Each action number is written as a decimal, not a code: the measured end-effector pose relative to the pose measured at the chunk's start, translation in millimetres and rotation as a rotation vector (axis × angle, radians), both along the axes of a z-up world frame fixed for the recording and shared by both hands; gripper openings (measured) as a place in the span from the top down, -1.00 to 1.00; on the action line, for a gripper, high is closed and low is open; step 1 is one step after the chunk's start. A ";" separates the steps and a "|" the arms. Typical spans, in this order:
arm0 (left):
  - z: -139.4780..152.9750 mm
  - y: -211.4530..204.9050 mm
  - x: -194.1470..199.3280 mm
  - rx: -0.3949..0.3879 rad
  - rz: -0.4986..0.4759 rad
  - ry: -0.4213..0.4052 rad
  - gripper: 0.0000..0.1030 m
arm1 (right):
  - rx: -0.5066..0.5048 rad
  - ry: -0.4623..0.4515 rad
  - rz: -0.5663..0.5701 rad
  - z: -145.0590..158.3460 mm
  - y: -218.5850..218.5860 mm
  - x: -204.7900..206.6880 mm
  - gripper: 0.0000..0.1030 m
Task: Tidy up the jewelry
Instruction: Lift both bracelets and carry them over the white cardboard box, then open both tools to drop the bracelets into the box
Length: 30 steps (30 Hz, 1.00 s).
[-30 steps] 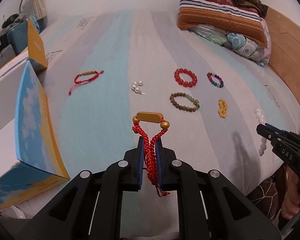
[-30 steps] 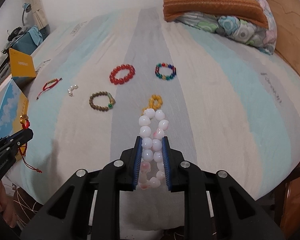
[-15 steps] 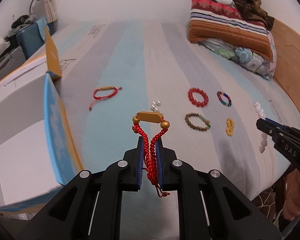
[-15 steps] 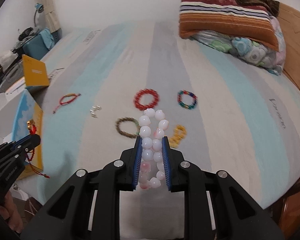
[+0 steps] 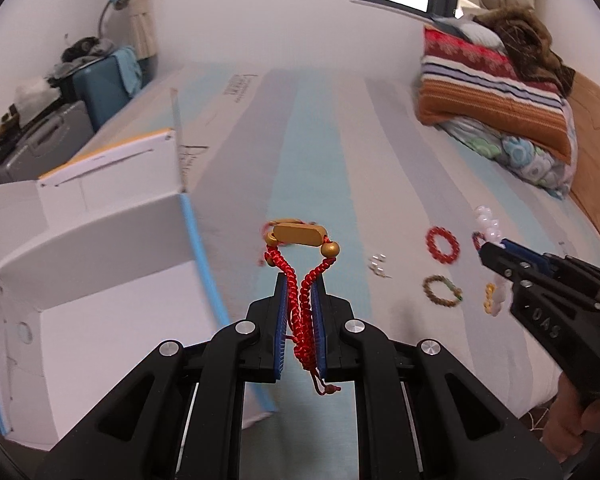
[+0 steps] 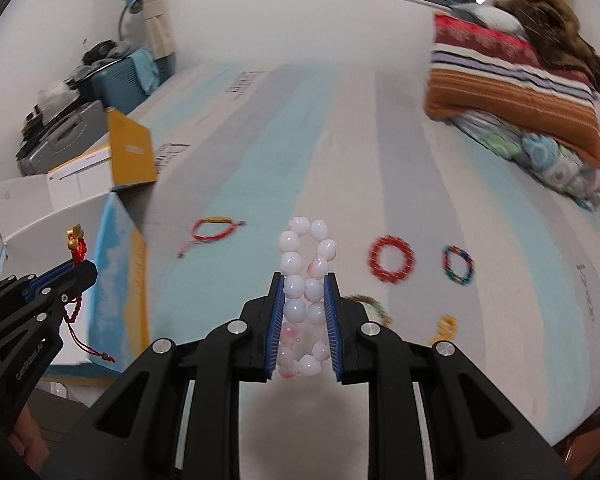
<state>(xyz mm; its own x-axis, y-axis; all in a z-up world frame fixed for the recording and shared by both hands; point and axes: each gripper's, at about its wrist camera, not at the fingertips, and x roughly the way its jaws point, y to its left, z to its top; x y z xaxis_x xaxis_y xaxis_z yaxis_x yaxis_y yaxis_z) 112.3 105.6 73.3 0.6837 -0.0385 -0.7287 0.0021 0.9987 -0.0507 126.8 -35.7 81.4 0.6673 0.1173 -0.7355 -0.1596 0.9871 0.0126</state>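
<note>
My left gripper is shut on a red cord bracelet with a gold bar, held above the bed beside an open white box. Between the blue pads of my right gripper, which is shut, sits a white bead bracelet. On the striped bed sheet lie a second red cord bracelet, a red bead bracelet, a multicolour bead bracelet, a brown bead bracelet, a yellow bead piece and small pearl earrings. The right gripper also shows at the right of the left wrist view.
The box has blue and yellow sides and a raised yellow flap. Striped pillows and a folded blanket are stacked at the bed's far right by a wooden headboard. Suitcases stand left of the bed. A hand grips the right tool.
Both grippers have risen and swung left toward the open box, each keeping its bracelet. The loose jewelry on the bed now sits further right and lower in both views.
</note>
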 end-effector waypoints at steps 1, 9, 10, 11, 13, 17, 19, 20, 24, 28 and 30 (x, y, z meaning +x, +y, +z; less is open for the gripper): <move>2.7 7.0 -1.5 0.003 0.012 -0.004 0.79 | 0.000 -0.001 0.009 0.8 5.8 0.4 0.63; 13.3 70.4 -19.7 0.044 0.111 -0.024 0.77 | -0.030 -0.014 0.128 7.0 86.6 -3.0 0.63; 12.9 78.2 -22.1 0.043 0.123 -0.021 0.77 | -0.032 -0.016 0.146 7.4 97.3 -4.6 0.63; 11.8 87.0 -24.9 0.041 0.134 -0.016 0.77 | -0.035 -0.017 0.160 7.4 106.0 -6.0 0.63; 9.0 103.4 -29.8 0.045 0.158 -0.005 0.77 | -0.040 -0.020 0.191 6.8 125.5 -9.9 0.63; 2.6 131.7 -40.3 0.038 0.202 0.014 0.77 | -0.044 -0.020 0.244 4.8 160.4 -18.9 0.63; -1.6 143.6 -45.2 0.036 0.221 0.023 0.77 | -0.047 -0.021 0.268 3.3 176.5 -22.9 0.63; -4.3 148.9 -48.1 0.034 0.228 0.030 0.77 | -0.048 -0.019 0.276 2.4 182.5 -24.1 0.64; -17.2 169.1 -56.7 0.029 0.257 0.061 0.77 | -0.049 0.004 0.309 -6.9 208.0 -28.2 0.64; -35.2 185.8 -60.8 0.012 0.279 0.105 0.78 | -0.058 0.048 0.332 -26.2 232.4 -27.8 0.64; -44.0 190.4 -61.5 0.005 0.288 0.126 0.78 | -0.071 0.061 0.330 -35.5 240.9 -26.5 0.64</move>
<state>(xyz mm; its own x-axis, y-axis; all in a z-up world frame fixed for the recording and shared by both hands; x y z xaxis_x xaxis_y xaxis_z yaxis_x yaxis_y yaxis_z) 50.8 296.0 29.3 0.5702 0.1473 -0.8082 -0.2868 0.9576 -0.0278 100.3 205.2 45.9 0.5569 0.2661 -0.7868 -0.4713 0.8813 -0.0355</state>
